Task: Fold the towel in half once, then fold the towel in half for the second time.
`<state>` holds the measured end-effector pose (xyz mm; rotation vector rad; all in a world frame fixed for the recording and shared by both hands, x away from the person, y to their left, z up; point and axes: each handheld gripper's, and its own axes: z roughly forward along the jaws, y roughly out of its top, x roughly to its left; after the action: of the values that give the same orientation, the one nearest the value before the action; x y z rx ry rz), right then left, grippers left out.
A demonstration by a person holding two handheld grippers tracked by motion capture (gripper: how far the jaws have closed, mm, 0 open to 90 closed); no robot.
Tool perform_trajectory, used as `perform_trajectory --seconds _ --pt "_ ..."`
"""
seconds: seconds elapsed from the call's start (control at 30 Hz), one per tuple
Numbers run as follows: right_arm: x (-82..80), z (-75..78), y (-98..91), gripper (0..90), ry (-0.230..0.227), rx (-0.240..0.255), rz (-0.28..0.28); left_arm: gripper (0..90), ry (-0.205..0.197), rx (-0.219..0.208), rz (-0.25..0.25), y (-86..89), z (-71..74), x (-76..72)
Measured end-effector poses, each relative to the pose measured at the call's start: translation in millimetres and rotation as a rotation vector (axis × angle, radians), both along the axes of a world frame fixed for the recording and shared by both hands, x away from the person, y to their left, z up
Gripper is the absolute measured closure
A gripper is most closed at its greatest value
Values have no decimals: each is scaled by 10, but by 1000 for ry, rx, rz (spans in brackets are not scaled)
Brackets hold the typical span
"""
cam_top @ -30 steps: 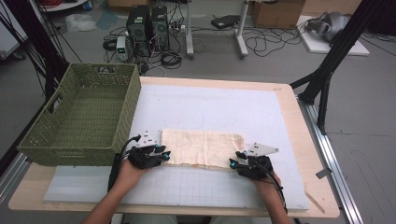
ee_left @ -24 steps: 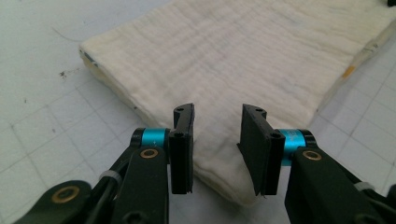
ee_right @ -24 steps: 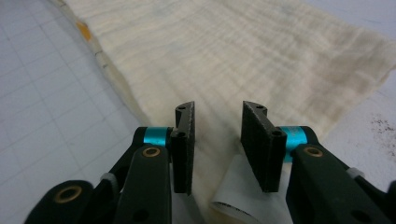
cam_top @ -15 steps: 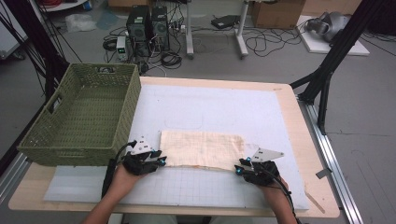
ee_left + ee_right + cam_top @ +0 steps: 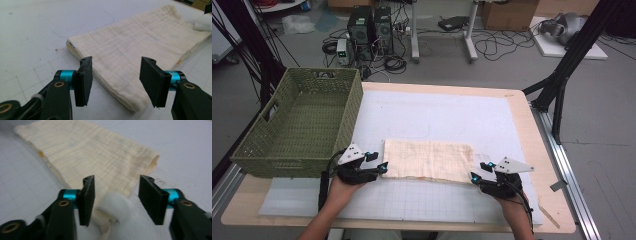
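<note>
A folded cream cloth [image 5: 429, 160] lies flat on the white gridded mat [image 5: 437, 115]. My left gripper [image 5: 378, 161] sits at the cloth's near left corner. In the left gripper view its jaws [image 5: 116, 60] stand open, the cloth [image 5: 140, 42] low between them and untouched. My right gripper [image 5: 478, 171] is at the near right corner, open too [image 5: 117, 178]. A small white rounded tab [image 5: 113, 206] at the corner of the cloth [image 5: 87, 152] lies between its jaws. Both pairs of jaws have just been opening.
A green woven basket [image 5: 347, 115] stands on the table's left side, close to my left gripper. The wooden table edge [image 5: 537, 150] runs along the right. Computers, cables and stand legs crowd the floor beyond the table.
Both grippers' jaws have spread apart and the cloth's near corners rest on the mat. The right hand has drawn a little to the right and toward the near edge.
</note>
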<state>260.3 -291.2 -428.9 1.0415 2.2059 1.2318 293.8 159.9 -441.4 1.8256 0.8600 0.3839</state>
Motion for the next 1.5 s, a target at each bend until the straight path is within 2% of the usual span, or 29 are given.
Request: perform_trajectory --seconds 0.13,0.37,0.5,0.57,0.73,0.8,1.5 --pt "-24 40 -25 325 -36 14 -49 401 -23 -25 5 -1 21 -8" --pt "-31 43 -82 193 -51 3 -112 243 -24 -69 54 2 58 -2" --pt "-27 29 -106 154 -55 -31 -118 193 -45 -78 59 -6 68 -13" --pt "-17 33 -119 117 -64 -48 -138 193 -56 -57 56 -12 73 -10" --pt "-3 60 -179 116 -65 -16 -161 193 -55 -57 62 22 60 -5" --pt "7 54 -193 116 -67 -19 -167 194 -50 -69 42 49 62 1" --pt "-7 37 -259 116 -63 -11 -192 207 -33 -82 28 36 61 44"
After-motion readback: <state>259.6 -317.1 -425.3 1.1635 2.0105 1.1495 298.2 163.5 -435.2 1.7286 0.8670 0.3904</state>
